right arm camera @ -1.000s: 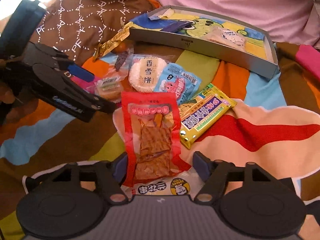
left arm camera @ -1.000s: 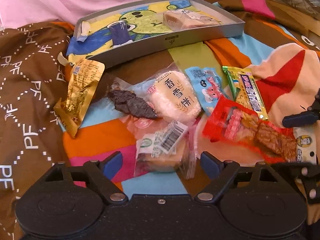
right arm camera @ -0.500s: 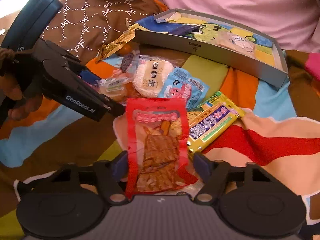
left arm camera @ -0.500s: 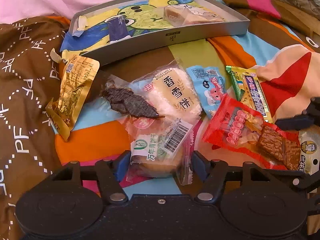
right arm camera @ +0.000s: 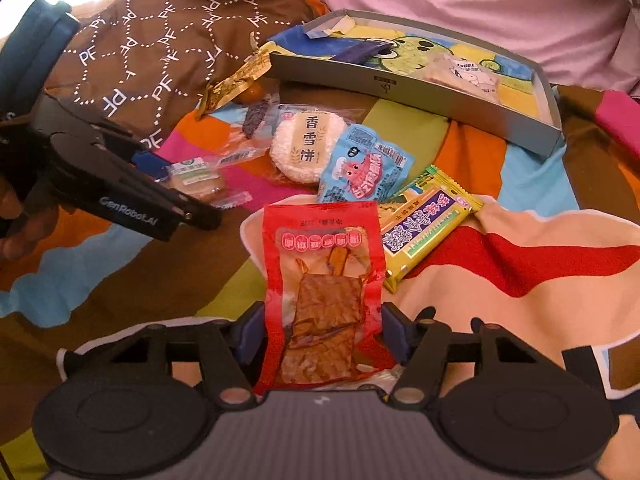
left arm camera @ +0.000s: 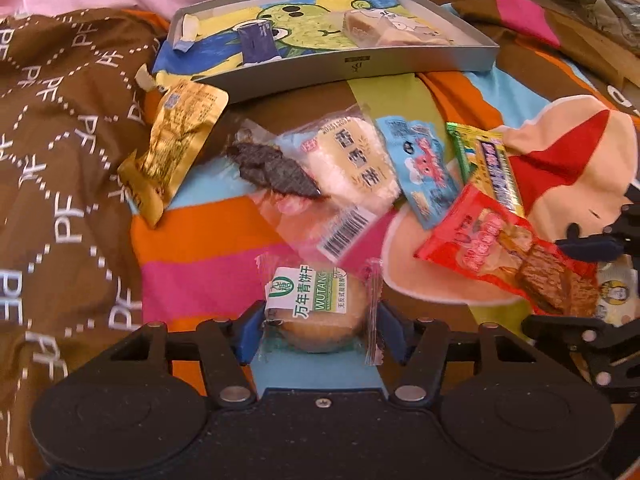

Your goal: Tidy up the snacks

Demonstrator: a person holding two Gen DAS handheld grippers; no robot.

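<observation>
My left gripper (left arm camera: 320,328) is shut on a round pastry (left arm camera: 320,312) in clear wrap with a green label, held just off the pile. In the right wrist view the same pastry (right arm camera: 196,182) sits between the left gripper's fingers (right arm camera: 160,216). My right gripper (right arm camera: 322,332) is shut on a red packet of brown dried slices (right arm camera: 324,280), its blue pads pressing both long edges. The grey tray (left arm camera: 360,66) with a cartoon frog lining lies beyond the pile. It holds a wrapped cake (left arm camera: 384,32) and a dark blue packet (left arm camera: 256,42).
On the striped blanket lie a gold packet (left arm camera: 176,148), a dark dried strip in clear wrap (left arm camera: 272,172), a round white rice cracker (left arm camera: 356,164), a light blue packet (left arm camera: 424,168) and a green-yellow bar (left arm camera: 488,160). Brown patterned fabric (left arm camera: 60,160) rises at the left.
My left gripper has shut on the pastry and drawn it back out of the pile. My right gripper has closed in on the red packet, which now sits tilted and lifted.
</observation>
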